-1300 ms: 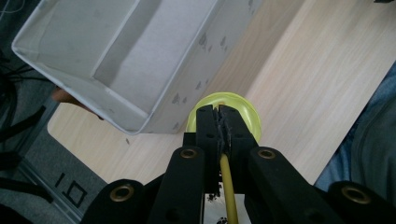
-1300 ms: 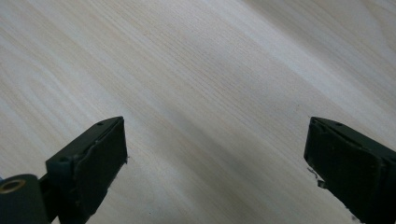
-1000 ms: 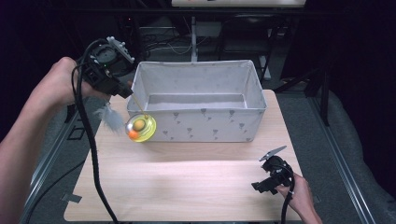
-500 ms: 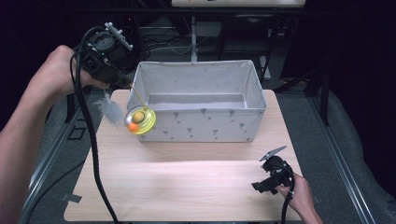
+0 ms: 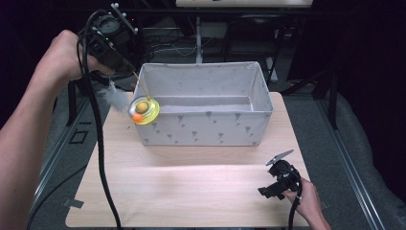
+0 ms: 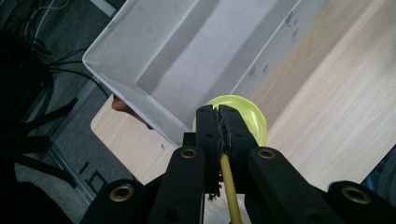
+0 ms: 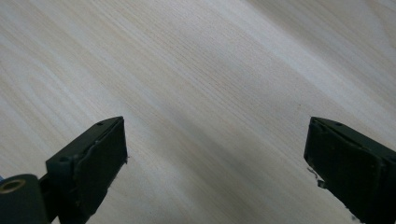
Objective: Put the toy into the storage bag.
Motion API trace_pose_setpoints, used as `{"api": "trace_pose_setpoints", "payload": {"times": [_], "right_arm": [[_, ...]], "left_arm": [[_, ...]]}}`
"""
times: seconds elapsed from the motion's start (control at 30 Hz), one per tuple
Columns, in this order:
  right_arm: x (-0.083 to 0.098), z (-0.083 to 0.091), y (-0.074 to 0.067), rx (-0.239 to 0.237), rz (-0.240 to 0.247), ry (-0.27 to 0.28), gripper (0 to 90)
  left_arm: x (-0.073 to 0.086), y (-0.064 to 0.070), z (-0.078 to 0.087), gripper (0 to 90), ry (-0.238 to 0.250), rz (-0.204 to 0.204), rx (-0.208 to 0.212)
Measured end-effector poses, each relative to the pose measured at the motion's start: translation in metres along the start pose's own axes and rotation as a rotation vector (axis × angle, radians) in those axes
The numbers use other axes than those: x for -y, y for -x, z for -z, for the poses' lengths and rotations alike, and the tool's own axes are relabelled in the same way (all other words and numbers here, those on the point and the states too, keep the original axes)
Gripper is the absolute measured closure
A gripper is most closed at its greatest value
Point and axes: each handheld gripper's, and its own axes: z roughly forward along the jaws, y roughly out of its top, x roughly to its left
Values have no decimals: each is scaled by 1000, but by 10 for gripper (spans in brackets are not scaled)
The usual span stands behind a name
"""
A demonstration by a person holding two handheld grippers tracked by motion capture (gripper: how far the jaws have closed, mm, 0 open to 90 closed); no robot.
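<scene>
The fabric storage bin (image 5: 206, 112) stands on the table (image 5: 191, 191) along its far edge. A feather toy (image 5: 142, 110) hangs at the bin's front left corner, the table's near half before it.

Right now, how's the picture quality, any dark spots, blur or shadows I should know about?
High view: surroundings nearly black, table brightly lit, the hanging yellow toy slightly soft. Left gripper view: jaws sharp, fabric bin evenly lit. Right gripper view: wood grain soft, broad diagonal shadow bands.

Table (image 5: 191, 191) brightly lit from above, surroundings left in darkness, a glare band across the wood, near jaws blurred in both gripper views
</scene>
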Motion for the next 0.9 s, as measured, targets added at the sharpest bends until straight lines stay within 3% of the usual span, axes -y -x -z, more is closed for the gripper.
{"api": "trace_pose_setpoints", "payload": {"times": [0.3, 0.9], "right_arm": [[0, 0, -1, -13, -7, 6, 54], [1, -1, -1, -12, -14, 17, 54]], "left_arm": [[-11, -10, -4, 875, 13, 26, -10], [-33, -33, -21, 876, -15, 79, -18]]}}
